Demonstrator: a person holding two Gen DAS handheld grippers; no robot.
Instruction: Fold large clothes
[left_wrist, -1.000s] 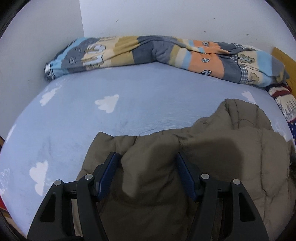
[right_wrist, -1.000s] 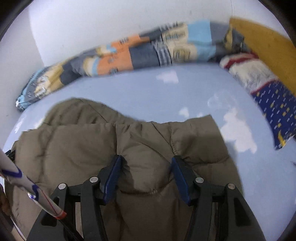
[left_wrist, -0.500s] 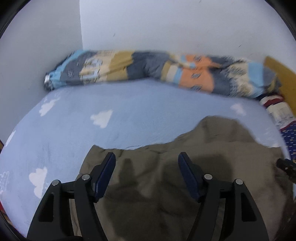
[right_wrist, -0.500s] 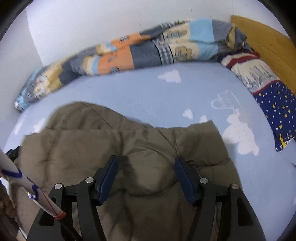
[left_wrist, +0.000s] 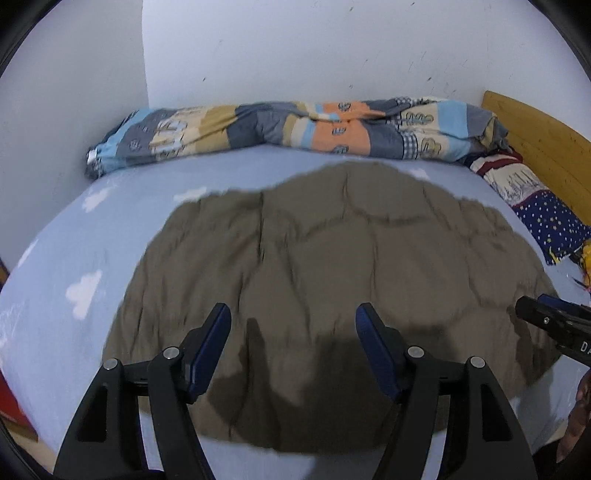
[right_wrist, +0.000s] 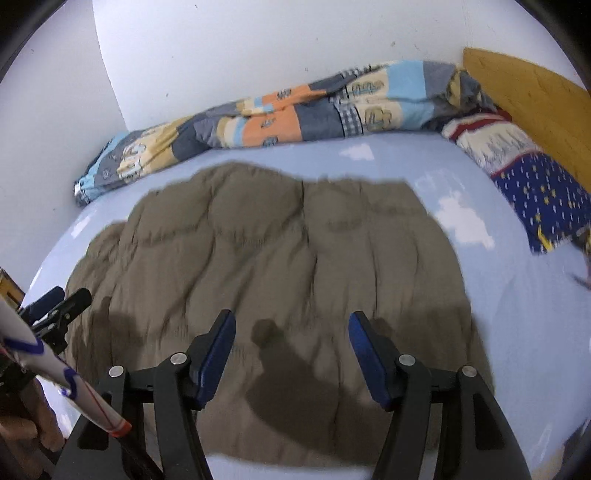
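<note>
Jacket (left_wrist: 332, 266) lies flat on the bed (left_wrist: 110, 236). Both the left gripper (left_wrist: 293, 347) and the right gripper (right_wrist: 291, 347) hold nothing, fingers apart. Grasp both near corners evenly, then fold toward the quilt (left_wrist: 295, 129).

Quilted matt cloth jacket (left_wrist: 332, 266); glossy wood headboard (left_wrist: 546, 144).
</note>
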